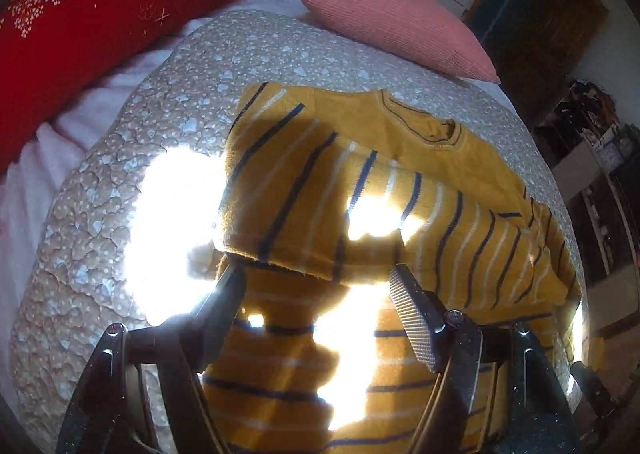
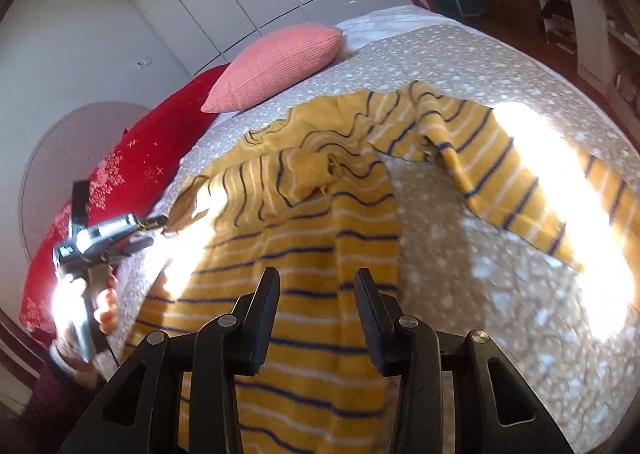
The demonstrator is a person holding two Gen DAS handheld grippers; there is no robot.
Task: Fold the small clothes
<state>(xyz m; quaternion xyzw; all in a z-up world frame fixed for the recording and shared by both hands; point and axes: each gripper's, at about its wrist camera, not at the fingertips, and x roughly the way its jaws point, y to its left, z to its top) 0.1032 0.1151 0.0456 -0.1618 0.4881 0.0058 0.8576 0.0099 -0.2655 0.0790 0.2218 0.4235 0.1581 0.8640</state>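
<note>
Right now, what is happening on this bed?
A person is folding a yellow striped sweater on the dotted bedspread. One sleeve lies folded across its chest, by the open left gripper. The other sleeve is spread out to the side. The right gripper hovers open above the sweater's body.
</note>
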